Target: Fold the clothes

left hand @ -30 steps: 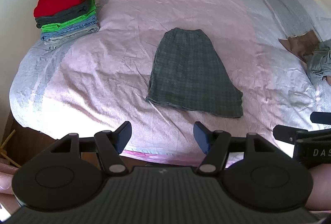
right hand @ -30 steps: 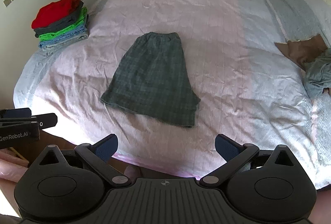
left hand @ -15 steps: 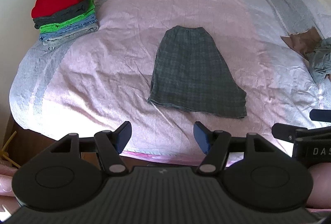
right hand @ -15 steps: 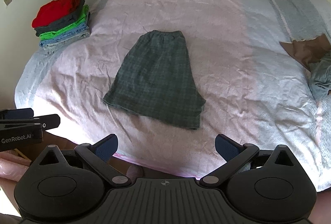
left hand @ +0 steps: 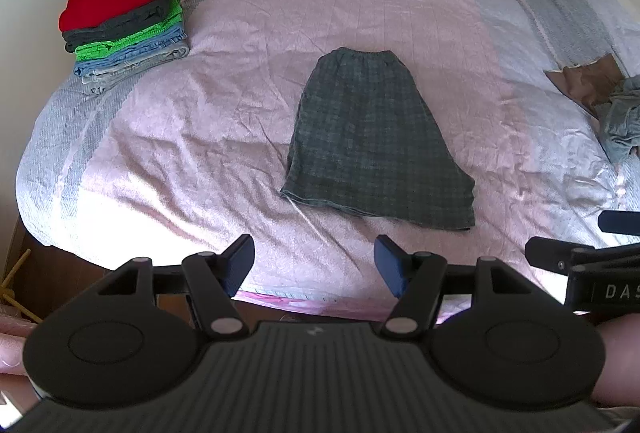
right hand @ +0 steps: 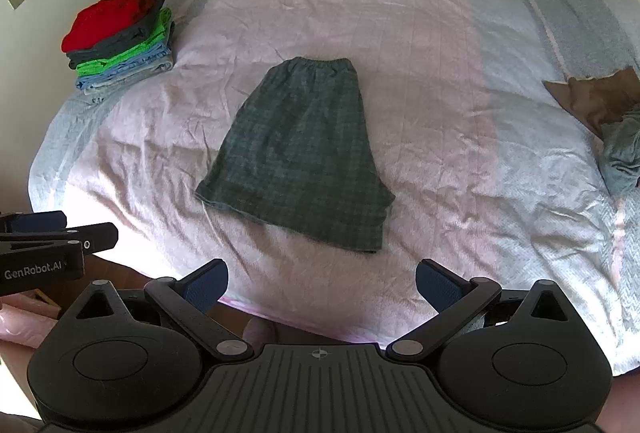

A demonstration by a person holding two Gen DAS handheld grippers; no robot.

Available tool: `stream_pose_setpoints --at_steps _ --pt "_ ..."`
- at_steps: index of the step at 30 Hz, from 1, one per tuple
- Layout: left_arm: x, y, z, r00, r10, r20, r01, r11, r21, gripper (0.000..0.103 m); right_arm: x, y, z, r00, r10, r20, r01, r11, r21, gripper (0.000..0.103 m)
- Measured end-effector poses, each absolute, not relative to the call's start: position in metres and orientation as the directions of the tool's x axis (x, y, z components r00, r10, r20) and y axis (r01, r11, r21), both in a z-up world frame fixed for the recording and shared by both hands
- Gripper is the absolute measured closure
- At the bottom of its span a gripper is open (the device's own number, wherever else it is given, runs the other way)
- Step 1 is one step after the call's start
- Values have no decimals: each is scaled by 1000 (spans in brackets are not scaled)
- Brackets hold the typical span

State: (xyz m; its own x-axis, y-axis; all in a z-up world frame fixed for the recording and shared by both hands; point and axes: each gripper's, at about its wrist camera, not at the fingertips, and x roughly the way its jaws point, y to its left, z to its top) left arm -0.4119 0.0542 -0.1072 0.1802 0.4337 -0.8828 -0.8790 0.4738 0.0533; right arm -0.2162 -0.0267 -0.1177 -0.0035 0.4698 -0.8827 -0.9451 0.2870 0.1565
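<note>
We find the dark checked shorts (left hand: 376,141) lying flat in the middle of the bed (left hand: 248,17), well apart from the stack of folded clothes (left hand: 124,21) at its far left corner. The left claw (left hand: 314,265) and right claw (right hand: 322,287) both hang open and empty over the near edge. Only the left view shows the right claw's "DAS" lettering; only the right view shows "GenRobot.AI" on the left claw.

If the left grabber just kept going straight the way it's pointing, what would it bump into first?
Probably the bed itself. The left gripper is open and empty, aimed down at the pink cover near the bed's front edge, just short of the plaid shorts. Depth is hard to judge, so it might touch the shorts' hem instead.
</note>
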Motion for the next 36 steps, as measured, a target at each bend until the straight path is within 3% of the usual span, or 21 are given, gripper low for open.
stream_pose_setpoints --at_steps 17,28,36 --pt "-430 107 -129 196 348 -917 -883 469 -11 40 -207 19 -139 -40 427 -903 -905 368 213 1" --pt "-431 216 -148 355 229 -906 -801 574 -168 45 -141 54 -147 27 475 -880 -733 607 306 1" --pt "-420 275 -191 398 103 -912 -732 635 -248 47 -128 29 -200 -34 419 -907 -554 747 366 1"
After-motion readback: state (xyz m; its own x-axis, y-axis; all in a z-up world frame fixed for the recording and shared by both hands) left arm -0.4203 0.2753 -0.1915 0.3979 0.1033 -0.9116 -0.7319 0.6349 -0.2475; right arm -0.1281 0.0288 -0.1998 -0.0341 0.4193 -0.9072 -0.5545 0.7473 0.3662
